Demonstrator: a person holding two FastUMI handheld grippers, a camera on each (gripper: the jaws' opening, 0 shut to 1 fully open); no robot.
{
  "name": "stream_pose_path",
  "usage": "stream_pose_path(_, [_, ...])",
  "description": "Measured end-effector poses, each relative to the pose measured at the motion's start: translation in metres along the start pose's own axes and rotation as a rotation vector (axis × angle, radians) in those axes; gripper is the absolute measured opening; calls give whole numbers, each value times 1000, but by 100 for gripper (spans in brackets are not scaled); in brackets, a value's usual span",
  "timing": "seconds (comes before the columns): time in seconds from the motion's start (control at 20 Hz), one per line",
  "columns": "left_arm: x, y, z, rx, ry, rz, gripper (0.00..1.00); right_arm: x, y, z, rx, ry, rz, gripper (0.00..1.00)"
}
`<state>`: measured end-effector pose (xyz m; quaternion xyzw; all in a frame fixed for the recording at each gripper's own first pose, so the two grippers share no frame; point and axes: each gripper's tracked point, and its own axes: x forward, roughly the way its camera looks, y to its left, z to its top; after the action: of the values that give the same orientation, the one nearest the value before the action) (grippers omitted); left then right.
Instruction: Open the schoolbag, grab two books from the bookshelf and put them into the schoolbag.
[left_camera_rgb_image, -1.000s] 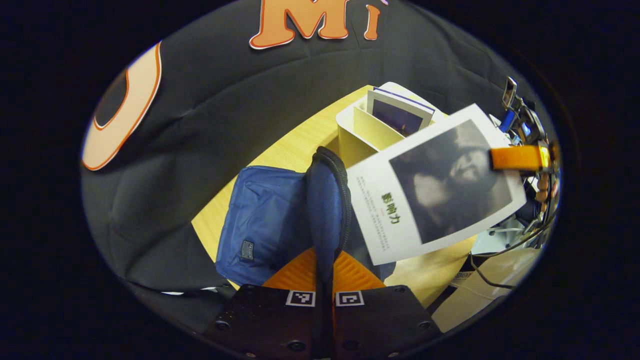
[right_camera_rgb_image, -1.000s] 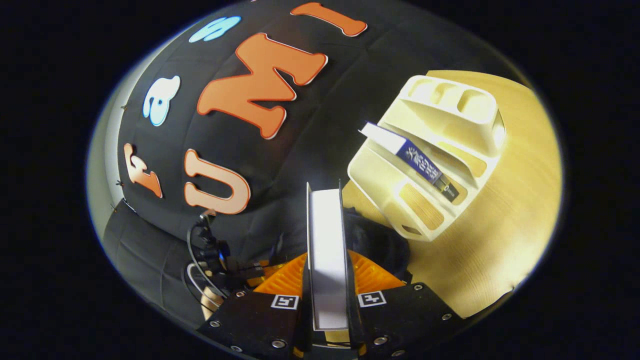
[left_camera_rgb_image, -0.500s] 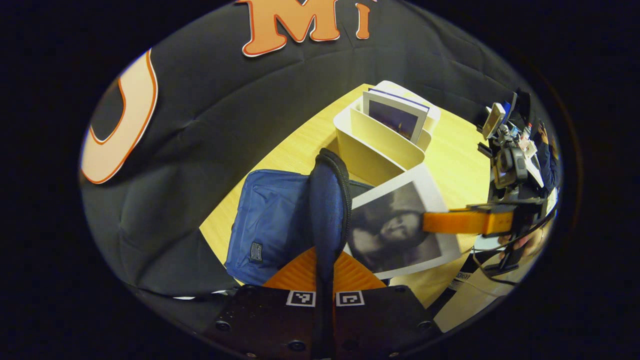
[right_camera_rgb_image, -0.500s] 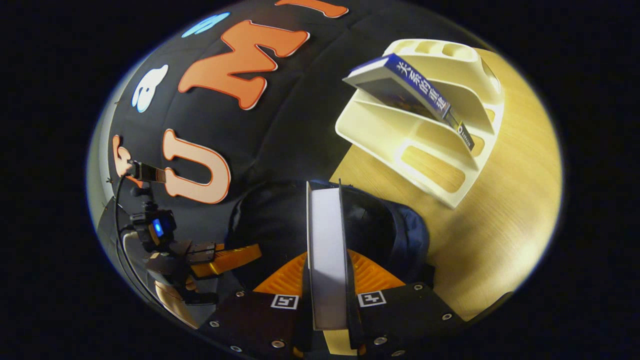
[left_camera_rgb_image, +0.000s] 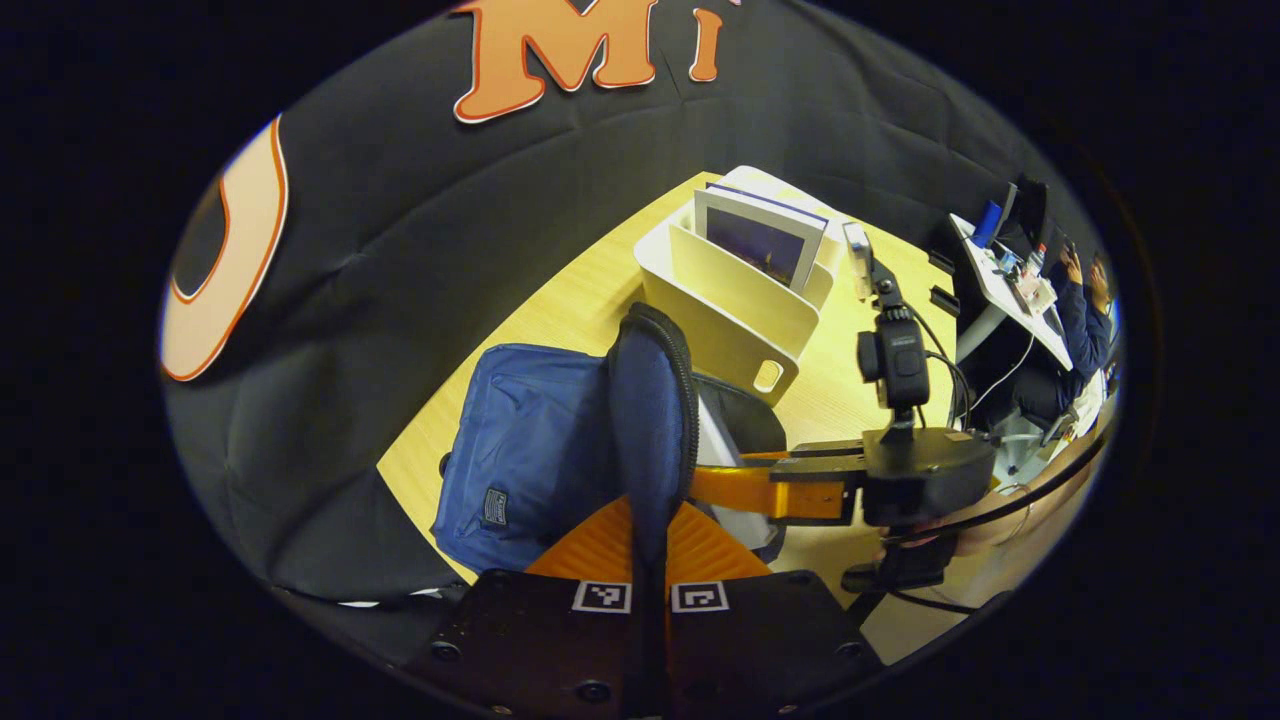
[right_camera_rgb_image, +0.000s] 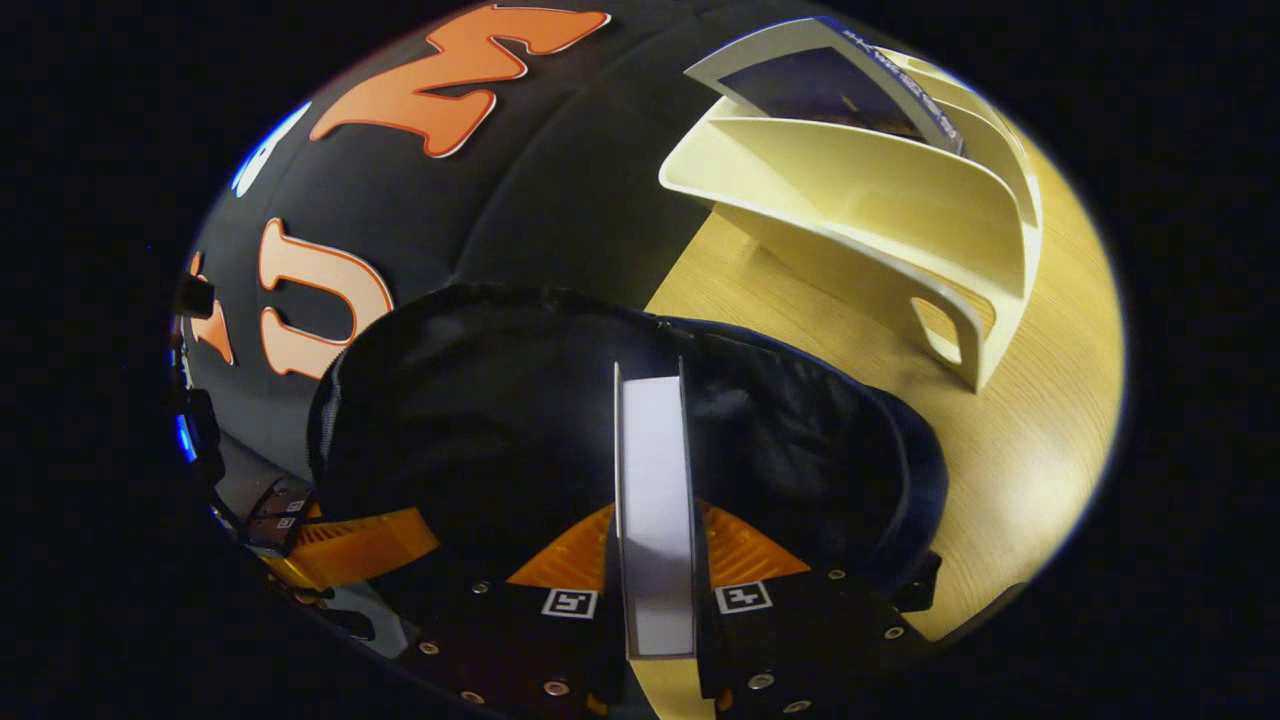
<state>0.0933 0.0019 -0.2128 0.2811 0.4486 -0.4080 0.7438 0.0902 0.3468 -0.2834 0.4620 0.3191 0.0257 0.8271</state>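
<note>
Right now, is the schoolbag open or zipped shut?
Open. The left gripper pinches the schoolbag flap up, and the book in the right gripper points into its dark mouth.

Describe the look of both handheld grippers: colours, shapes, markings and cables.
Left gripper: black bolted body, ribbed orange fingers, two square black-and-white markers. Right gripper looks the same; the left gripper view shows its orange finger, a black camera on a post and thin black cables.

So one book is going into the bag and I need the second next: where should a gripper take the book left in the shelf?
Grip the book by its top edge, coming from above. It stands upright in the shelf, whose dividers cover its lower part, so only the top sticks out free.
</note>
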Motion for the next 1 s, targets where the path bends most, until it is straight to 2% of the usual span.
stream_pose_path(0.1, [1,0,2,19,-1,9,1,13,5,-1,2,4,17,28])
stream_pose_path(0.15, [1,1,3,23,4,8,0,18,8,-2,4,10,23,40])
stream_pose_path(0.2, [1,1,2,21,7,7,1,23,8,-5,5,29,23,28])
stream_pose_path(0.25, [3,3,2,14,10,9,1,24,9,-7,8,39,17,41])
stream_pose_path(0.3, [1,6,1,3,12,11,1,25,9,-8,6,46,12,30])
stream_pose_path(0.35, [1,10,-1,-4,16,17,1,24,10,-9,-8,56,9,33])
stream_pose_path(0.4, [2,12,-5,-11,22,17,1,24,9,-9,-40,62,2,46])
stream_pose_path(0.5, [4,13,-10,-23,35,11,1,24,3,-11,-84,67,-36,59])
stream_pose_path(0.55, [4,12,-10,-28,37,8,1,24,2,-13,-85,80,-45,51])
stream_pose_path(0.6, [4,14,-11,-29,39,12,1,23,0,-15,-85,93,-51,55])
stream_pose_path(0.65, [4,17,-10,-32,40,23,1,21,-3,-16,-89,100,-57,43])
stream_pose_path(0.7, [4,22,-12,-36,40,33,1,18,-6,-14,-98,98,-68,48])
stream_pose_path(0.75, [4,25,-12,-47,40,36,1,14,-9,-11,-108,92,-80,74])
stream_pose_path(0.85, [2,27,-13,-70,33,37,1,8,-14,-7,-128,89,-101,85])
stream_pose_path(1.0, [2,28,-15,-81,31,36,1,-4,-22,-7,-165,98,-120,93])
